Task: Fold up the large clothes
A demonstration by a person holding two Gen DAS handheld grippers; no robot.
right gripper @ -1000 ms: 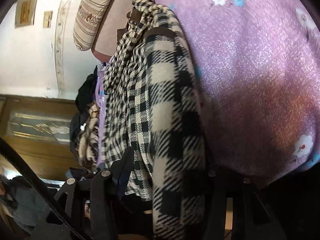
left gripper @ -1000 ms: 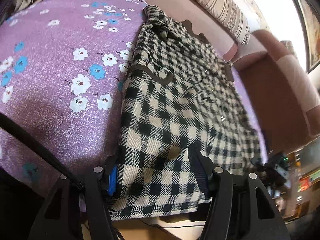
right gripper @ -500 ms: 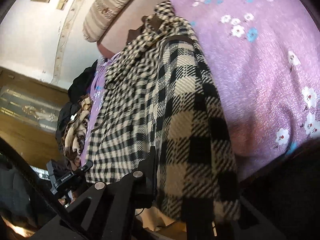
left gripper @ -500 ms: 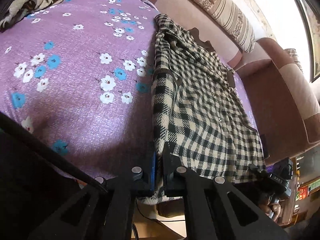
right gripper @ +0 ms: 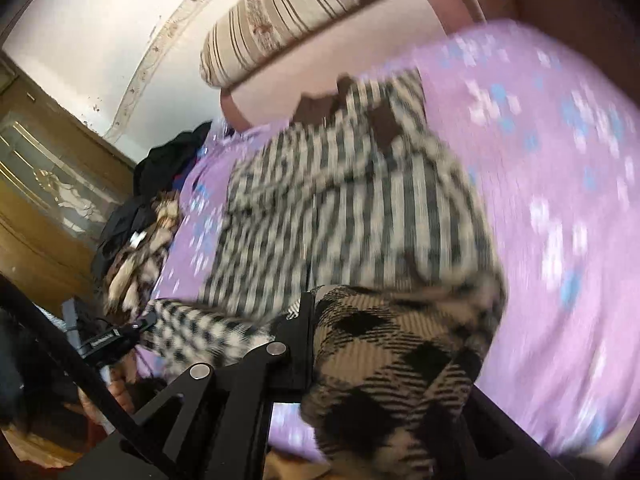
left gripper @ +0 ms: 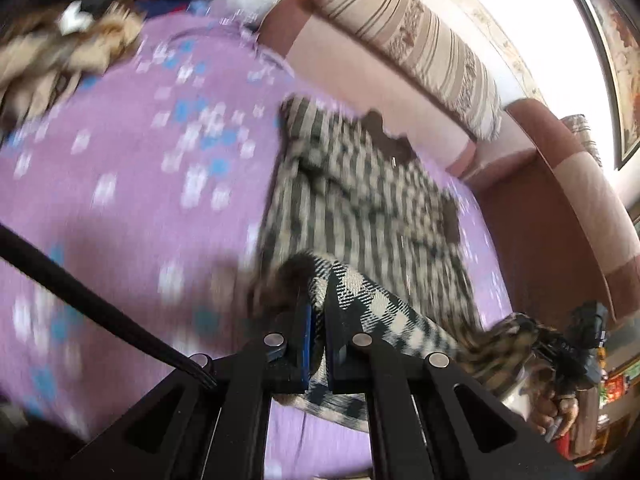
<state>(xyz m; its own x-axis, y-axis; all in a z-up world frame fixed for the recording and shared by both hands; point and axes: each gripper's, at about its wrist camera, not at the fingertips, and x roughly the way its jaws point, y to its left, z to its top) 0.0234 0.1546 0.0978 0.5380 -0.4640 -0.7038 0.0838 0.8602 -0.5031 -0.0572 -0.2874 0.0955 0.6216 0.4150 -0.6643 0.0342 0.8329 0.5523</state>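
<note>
A black and cream checked garment [left gripper: 360, 208] lies on the purple flowered bed cover [left gripper: 120, 200]; the right wrist view also shows the garment [right gripper: 340, 220]. My left gripper [left gripper: 318, 320] is shut on the garment's near hem and holds it lifted above the cover. My right gripper [right gripper: 316, 320] is shut on the other hem corner, and the cloth drapes over its right finger and hides it. The hem stretches between both grippers. Both views are blurred by motion.
A striped bolster [left gripper: 420, 48] lies along the pink sofa back [left gripper: 360, 80]. A brown armrest [left gripper: 560, 216] bounds the right side. A heap of other clothes [left gripper: 60, 48] lies at the far left of the cover; the right wrist view shows it too [right gripper: 140, 232].
Both grippers closed on the near hem and have lifted it off the cover, carrying it up and toward the collar end. The hem now hangs folded over the lying garment.
</note>
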